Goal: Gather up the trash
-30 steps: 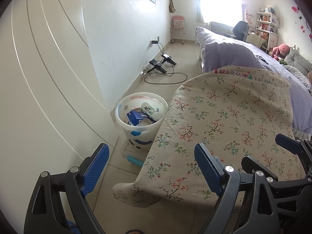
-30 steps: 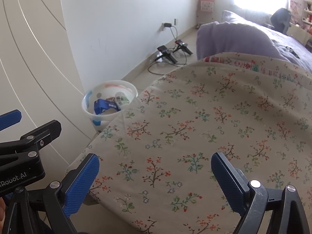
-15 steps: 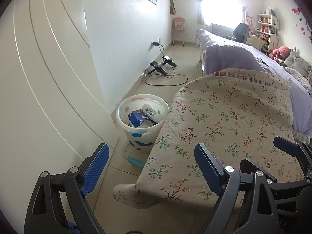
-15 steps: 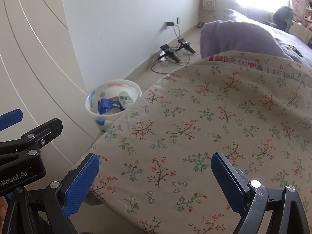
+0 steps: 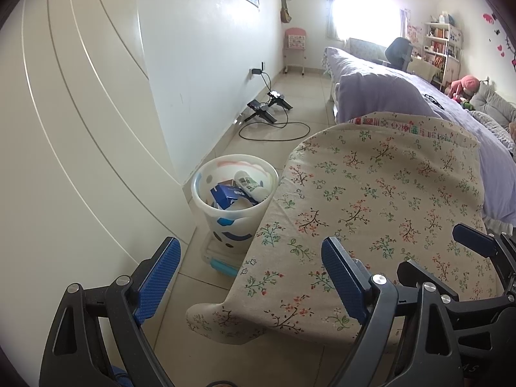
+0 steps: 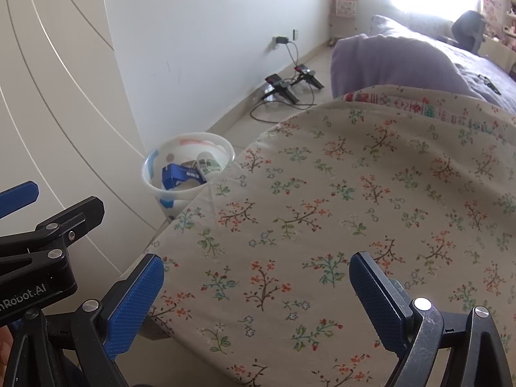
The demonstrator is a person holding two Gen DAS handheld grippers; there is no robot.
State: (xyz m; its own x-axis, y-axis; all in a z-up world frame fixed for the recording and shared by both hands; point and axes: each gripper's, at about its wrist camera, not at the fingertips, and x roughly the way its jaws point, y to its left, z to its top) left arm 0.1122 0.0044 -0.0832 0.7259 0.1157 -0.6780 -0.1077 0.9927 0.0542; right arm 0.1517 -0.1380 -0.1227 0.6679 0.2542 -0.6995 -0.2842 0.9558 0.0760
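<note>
Left gripper (image 5: 250, 275), black frame w/ blue textured pads, seen wide apart, nothing held btwn them. Right gripper (image 5: 472, 245) partly seen at lower right edge, one blue pad visible; state not readable here. Beige floral-print cloth-covered surface (image 5: 371, 206) is laid across centre-right. White translucent plastic trash bin w/ blue and pink shapes (image 5: 233, 208) is placed on tiled floor just beside cloth edge, near white wall. Blue cardboard box (image 5: 227, 193) and white tube-like container (image 5: 248, 182) are seen inside bin. Black cables and chargers (image 5: 269, 113) are spread further back along wall. Lilac-covered bed (image 5: 403, 103) is seen behind.
</note>
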